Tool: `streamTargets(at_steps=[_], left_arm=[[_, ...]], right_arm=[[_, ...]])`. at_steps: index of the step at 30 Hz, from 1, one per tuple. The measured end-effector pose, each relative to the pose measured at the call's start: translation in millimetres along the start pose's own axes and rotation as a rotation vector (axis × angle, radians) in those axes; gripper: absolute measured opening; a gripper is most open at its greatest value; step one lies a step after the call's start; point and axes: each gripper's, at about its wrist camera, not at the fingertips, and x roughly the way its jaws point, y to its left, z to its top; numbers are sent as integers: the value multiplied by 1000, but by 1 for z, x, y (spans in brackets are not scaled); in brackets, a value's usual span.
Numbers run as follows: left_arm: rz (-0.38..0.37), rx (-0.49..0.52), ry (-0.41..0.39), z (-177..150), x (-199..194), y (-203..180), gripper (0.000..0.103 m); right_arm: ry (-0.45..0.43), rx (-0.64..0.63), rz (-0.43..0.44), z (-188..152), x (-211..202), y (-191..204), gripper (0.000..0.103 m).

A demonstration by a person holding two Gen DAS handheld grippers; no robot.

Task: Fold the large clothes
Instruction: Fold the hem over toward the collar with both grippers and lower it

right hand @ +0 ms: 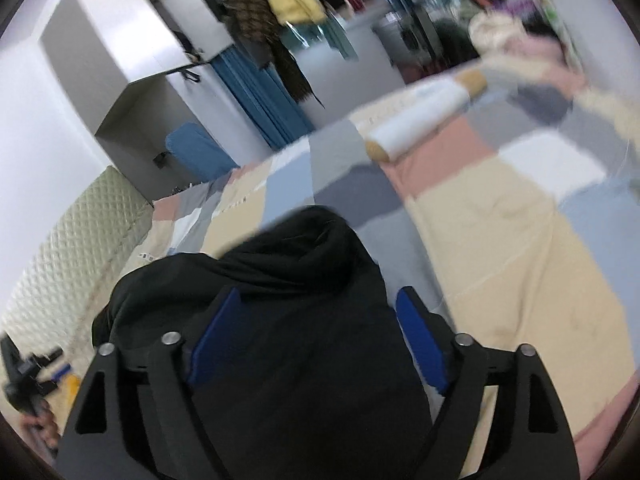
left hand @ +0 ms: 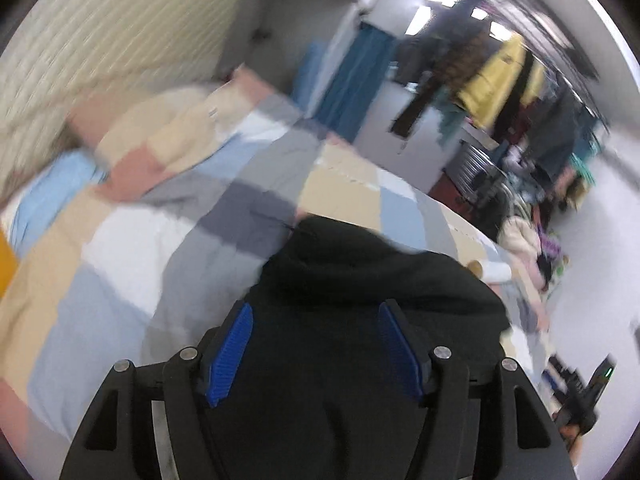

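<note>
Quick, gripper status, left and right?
Left gripper: jaws spread, black garment between them; grip cannot be told.
Right gripper: same, grip cannot be told.

Black garment [left hand: 360, 280] showing as soft matt cloth, thick, absorbing light. Left gripper [left hand: 316, 312]: matt black plastic frame, ribbed blue pads [left hand: 232, 352], shiny metal pins glinting. Right gripper [right hand: 320, 300] looking alike, blue pads [right hand: 420, 340] reading smoother. Patchwork quilt [left hand: 120, 260] lying as matt woven cloth, lightly creased. Headboard [right hand: 80, 240] at 9 o'clock in right view showing quilted padded surface, faint sheen. White roll [right hand: 416, 120] at 1 o'clock looking smooth, blur hiding its material.
</note>
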Motion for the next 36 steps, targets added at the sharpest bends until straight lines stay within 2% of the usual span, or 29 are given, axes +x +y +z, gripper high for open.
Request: streamTargets(at_steps=[4, 6, 9, 11, 16, 23, 26, 33, 36], left_arm=[[-17, 166, 9, -3, 21, -61, 65], [-13, 275, 9, -7, 37, -95, 65], [-25, 346, 11, -10, 64, -127, 65], [-48, 361, 13, -11, 87, -136, 65], [69, 409, 50, -21, 138, -132, 65], [33, 279, 116, -26, 167, -89, 67], [44, 296, 120, -27, 175, -87, 69], [125, 356, 85, -37, 192, -91, 76], [113, 346, 98, -36, 197, -86, 77]], right_arm=[[-34, -113, 35, -2, -1, 42, 103], [-21, -171, 58, -4, 7, 66, 103], [3, -262, 66, -10, 24, 107, 103], [21, -291, 45, -14, 39, 126, 103], [61, -304, -7, -15, 88, 154, 103], [202, -306, -44, -35, 151, 155, 103], [182, -327, -69, -44, 158, 156, 103], [142, -397, -150, -62, 172, 162, 103], [164, -416, -158, -62, 181, 166, 103]])
